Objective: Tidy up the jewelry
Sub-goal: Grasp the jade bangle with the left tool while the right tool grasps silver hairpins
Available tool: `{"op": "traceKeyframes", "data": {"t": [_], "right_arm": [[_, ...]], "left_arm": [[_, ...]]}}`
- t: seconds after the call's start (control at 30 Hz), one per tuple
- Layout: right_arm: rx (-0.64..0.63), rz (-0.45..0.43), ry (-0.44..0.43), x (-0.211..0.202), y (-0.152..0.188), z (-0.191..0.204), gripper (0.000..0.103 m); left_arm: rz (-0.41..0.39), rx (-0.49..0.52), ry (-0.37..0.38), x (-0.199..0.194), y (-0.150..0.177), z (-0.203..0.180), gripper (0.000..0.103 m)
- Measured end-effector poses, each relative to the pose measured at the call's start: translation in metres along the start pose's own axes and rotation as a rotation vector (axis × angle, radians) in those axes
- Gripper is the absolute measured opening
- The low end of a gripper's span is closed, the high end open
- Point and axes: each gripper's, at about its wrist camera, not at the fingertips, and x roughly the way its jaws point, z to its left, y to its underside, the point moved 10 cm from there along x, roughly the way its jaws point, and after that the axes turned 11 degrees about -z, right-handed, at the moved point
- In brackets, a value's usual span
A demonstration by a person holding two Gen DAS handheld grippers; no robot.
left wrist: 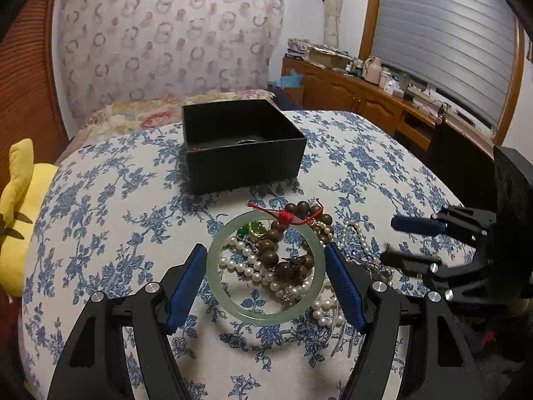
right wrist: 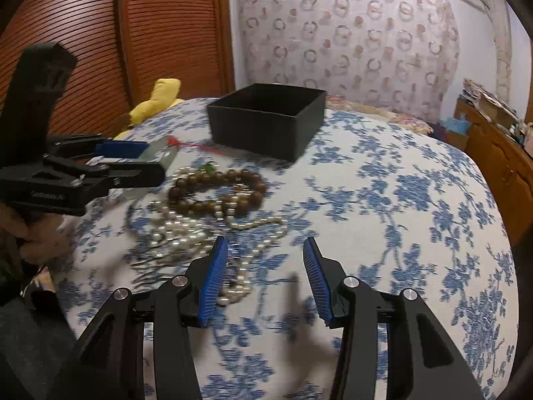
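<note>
My left gripper (left wrist: 265, 254) is shut on a pale green jade bangle (left wrist: 213, 266) with a red cord, its blue pads touching both sides, above a jewelry pile. The pile holds a brown wooden bead bracelet (left wrist: 269, 257) and white pearl strands (left wrist: 248, 266). An open black box (left wrist: 245, 163) stands behind the pile. In the right wrist view my right gripper (right wrist: 265, 246) is open and empty, just right of the pearls (right wrist: 180, 230) and the bead bracelet (right wrist: 216, 193). The left gripper (right wrist: 146, 160) with the bangle (right wrist: 160, 155) shows at left, and the box (right wrist: 266, 123) behind.
Everything lies on a bed with a blue floral cover (left wrist: 383, 166). A yellow plush toy (left wrist: 23, 206) lies at the left edge. A wooden desk with clutter (left wrist: 366, 90) stands at right under a shuttered window. A hair comb (left wrist: 346, 340) lies by the pile.
</note>
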Motion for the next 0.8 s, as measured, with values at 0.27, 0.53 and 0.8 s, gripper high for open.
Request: {"op": "traceKeyframes", "data": {"t": [0.27, 0.53, 0.8], "right_arm": [[-0.019, 0.046, -0.039, 0.014, 0.0, 0.016, 0.035], [-0.066, 0.094, -0.046, 0.023, 0.006, 0.022, 0.032], [-0.115, 0.096, -0.047, 0.024, 0.007, 0.026, 0.024]], "left_arm": [[-0.003, -0.021, -0.004, -0.002, 0.003, 0.007, 0.069], [0.001, -0.032, -0.003, -0.001, 0.007, 0.009, 0.069], [-0.002, -0.037, -0.004, -0.002, 0.007, 0.01, 0.069]]}}
